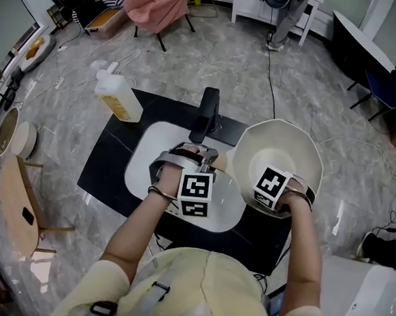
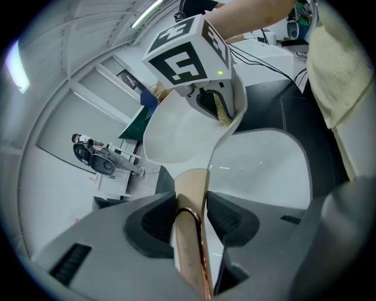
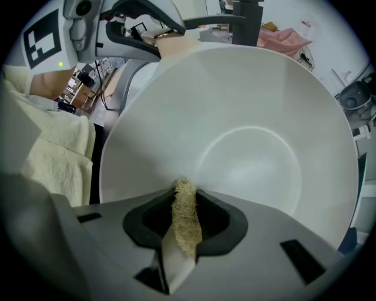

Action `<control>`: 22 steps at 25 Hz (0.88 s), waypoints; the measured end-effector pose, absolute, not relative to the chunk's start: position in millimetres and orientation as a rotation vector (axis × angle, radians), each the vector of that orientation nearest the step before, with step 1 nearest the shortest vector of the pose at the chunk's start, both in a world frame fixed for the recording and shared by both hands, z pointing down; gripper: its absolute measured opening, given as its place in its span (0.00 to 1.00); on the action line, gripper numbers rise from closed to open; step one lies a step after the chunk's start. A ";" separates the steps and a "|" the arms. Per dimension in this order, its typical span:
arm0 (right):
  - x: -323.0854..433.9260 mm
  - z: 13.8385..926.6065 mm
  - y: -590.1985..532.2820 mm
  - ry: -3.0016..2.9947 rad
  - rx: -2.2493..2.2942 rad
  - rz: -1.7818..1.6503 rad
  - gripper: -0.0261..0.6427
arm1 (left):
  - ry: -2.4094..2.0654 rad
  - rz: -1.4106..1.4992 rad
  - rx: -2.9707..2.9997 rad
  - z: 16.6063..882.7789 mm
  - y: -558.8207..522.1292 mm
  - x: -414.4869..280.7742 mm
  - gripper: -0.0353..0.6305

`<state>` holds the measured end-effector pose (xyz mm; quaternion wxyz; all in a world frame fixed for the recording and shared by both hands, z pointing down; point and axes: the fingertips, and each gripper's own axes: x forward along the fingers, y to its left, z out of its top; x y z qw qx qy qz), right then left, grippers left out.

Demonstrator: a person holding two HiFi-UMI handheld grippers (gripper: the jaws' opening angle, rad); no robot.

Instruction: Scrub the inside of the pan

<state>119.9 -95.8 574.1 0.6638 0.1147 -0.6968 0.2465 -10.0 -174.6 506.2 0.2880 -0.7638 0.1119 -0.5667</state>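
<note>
The left gripper (image 2: 191, 220) is clamped on the handle (image 2: 191, 191) of the pan (image 1: 280, 150), holding it over the sink's (image 1: 146, 167) right edge. The right gripper (image 3: 185, 220) pinches a scrub pad (image 3: 185, 208) at the near rim (the pan's inside lies straight ahead).

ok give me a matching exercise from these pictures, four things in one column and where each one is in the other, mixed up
Things:
1. pan handle
2. scrub pad
3. soap bottle
4. faucet

Places:
A. at the far left corner of the black counter
B. clamped in the right gripper
C. at the far edge of the white sink
D. clamped in the left gripper

Pairs: 1-D, 2-B, 3-A, 4-C
</note>
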 end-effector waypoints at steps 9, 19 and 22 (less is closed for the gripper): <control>89.3 567.6 -115.1 -1.729 0.318 0.586 0.20 | 0.301 -1.529 -2.032 508.4 -174.4 -10.8 0.30; 66.3 560.2 -156.0 -1.905 0.477 0.616 0.20 | 0.303 -1.532 -2.029 508.2 -174.1 -11.1 0.30; 63.8 558.2 -170.7 -1.958 0.548 0.642 0.20 | 0.304 -1.529 -2.027 508.2 -174.3 -11.4 0.30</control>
